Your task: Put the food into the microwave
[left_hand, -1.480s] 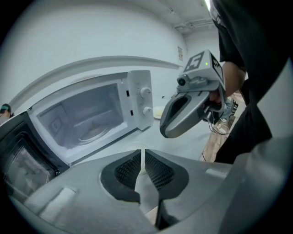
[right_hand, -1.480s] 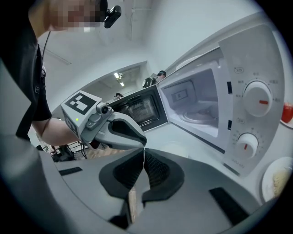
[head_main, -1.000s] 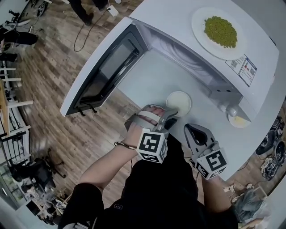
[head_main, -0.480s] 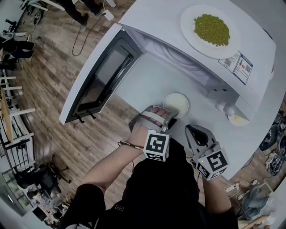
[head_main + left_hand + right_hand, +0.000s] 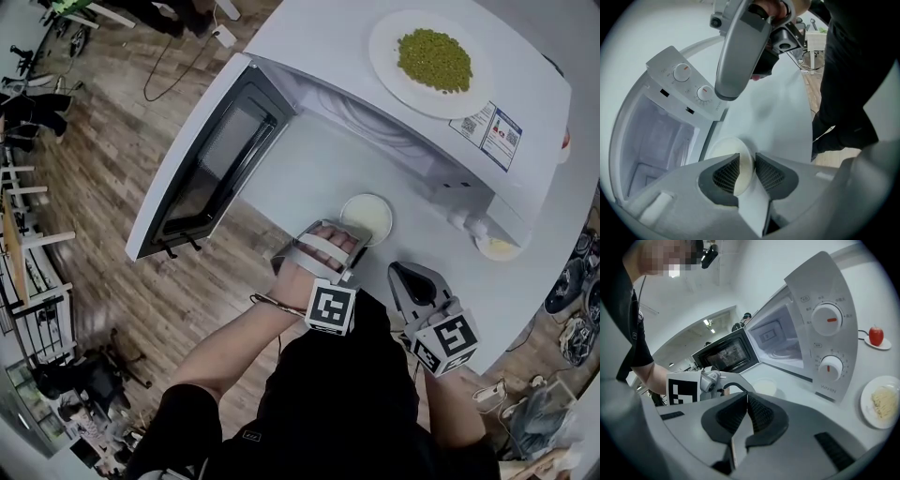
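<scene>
Head view, steeply down: left hand (image 5: pixel 314 255) clasped round the left gripper (image 5: pixel 359 242), wrist bent, tool pitched sharply down toward the white table (image 5: pixel 319 178). In the left gripper view, jaws closing about the near rim of the small white bowl (image 5: pixel 724 149), with the rim standing between the ribbed pads (image 5: pixel 726 174) and not clearly pinched yet. Bowl upright on the table just before the open microwave (image 5: pixel 319 37), mouth facing up, round and so without a long axis; pale inside, contents not told apart. Door (image 5: pixel 211 159) swung wide to the left. Right gripper (image 5: pixel 746 414) held beside the left, nearer level, aimed toward the control panel (image 5: pixel 825 333), jaws pressed together on nothing. On top of the microwave, a plate (image 5: pixel 389 70) of green food (image 5: pixel 433 58) and a sticker (image 5: pixel 489 124) with a square code, print too small to read. Under the lower dial (image 5: pixel 830 366), lettering that reads "WAHIN"; small marks round both dials illegible.
</scene>
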